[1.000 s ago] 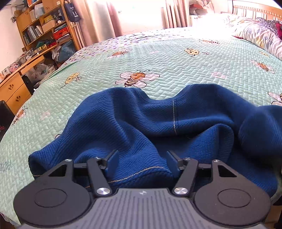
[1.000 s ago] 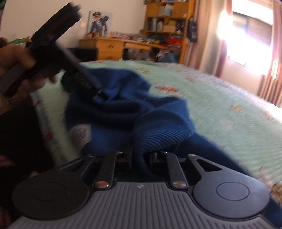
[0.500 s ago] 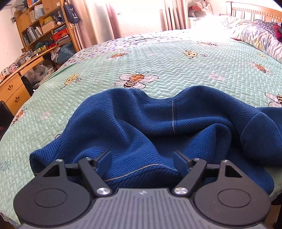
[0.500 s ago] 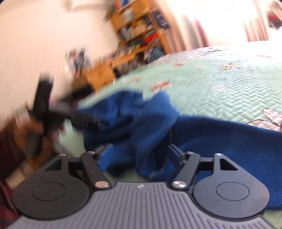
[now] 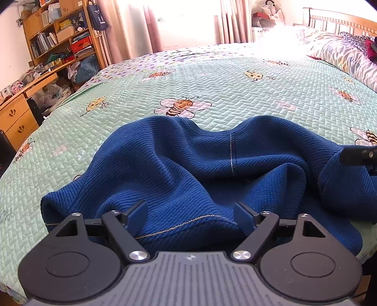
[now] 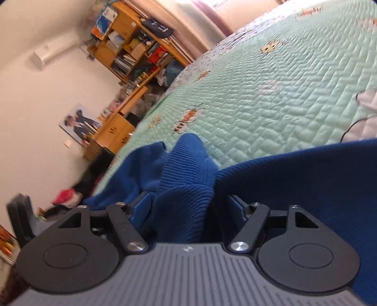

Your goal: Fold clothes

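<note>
A dark blue knitted sweater [image 5: 188, 169] lies rumpled on the green bee-print quilt [image 5: 212, 77], hem nearest me. My left gripper [image 5: 189, 207] hangs over the hem with its jaws opening; fabric lies between them, and the pads stand clear of it. In the right wrist view the picture is tilted. My right gripper [image 6: 189, 199] straddles a bunched fold of the sweater [image 6: 186, 179] and its jaws are closing, with a gap still showing beside the right pad. A black part of the right tool [image 5: 355, 157] pokes in at the sweater's right side.
A wooden bookshelf [image 5: 59, 40] and a desk with drawers [image 5: 14, 120] stand left of the bed. Pillows [image 5: 341, 54] and a wooden headboard [image 5: 341, 21] are at the far right. Curtains hang behind the bed. The quilt [image 6: 282, 82] stretches beyond the sweater.
My left jaws widened and let the hem go. My right jaws, shut on the sleeve a second ago, sprang apart; that gripper rolled and slid sideways, and the left tool left its view.
</note>
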A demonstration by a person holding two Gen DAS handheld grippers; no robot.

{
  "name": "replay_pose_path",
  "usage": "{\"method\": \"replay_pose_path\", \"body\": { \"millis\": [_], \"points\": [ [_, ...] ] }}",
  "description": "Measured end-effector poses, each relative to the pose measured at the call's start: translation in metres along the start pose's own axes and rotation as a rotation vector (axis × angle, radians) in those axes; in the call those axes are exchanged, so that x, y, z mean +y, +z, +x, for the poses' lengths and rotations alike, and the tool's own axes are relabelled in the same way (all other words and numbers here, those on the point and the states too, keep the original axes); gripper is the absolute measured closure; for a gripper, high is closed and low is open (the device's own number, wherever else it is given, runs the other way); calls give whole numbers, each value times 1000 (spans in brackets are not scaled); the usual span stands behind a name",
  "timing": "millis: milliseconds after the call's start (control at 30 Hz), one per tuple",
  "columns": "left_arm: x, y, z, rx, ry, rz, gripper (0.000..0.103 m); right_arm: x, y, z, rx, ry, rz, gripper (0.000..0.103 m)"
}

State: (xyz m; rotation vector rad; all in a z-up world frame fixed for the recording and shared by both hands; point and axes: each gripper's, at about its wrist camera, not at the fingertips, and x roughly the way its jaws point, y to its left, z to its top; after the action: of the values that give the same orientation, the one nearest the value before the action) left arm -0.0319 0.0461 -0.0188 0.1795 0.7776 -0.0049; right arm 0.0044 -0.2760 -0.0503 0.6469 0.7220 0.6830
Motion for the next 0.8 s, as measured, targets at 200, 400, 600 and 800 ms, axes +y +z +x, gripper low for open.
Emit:
{"method": "replay_pose_path", "body": {
  "millis": [200, 400, 600, 800],
  "points": [
    [-3, 0, 2, 5, 8, 8, 16, 17, 0, 4, -26, 64, -107, 36],
    [-3, 0, 1, 9, 9, 10, 16, 24, 9, 21, -30, 2, -181, 36],
    [1, 1, -1, 11, 1, -4, 16, 12, 16, 31, 5, 2, -141, 88],
    [5, 7, -7, -5, -12, -42, 15, 67, 6, -8, -192, -217, -604, 94]
  ]
}}
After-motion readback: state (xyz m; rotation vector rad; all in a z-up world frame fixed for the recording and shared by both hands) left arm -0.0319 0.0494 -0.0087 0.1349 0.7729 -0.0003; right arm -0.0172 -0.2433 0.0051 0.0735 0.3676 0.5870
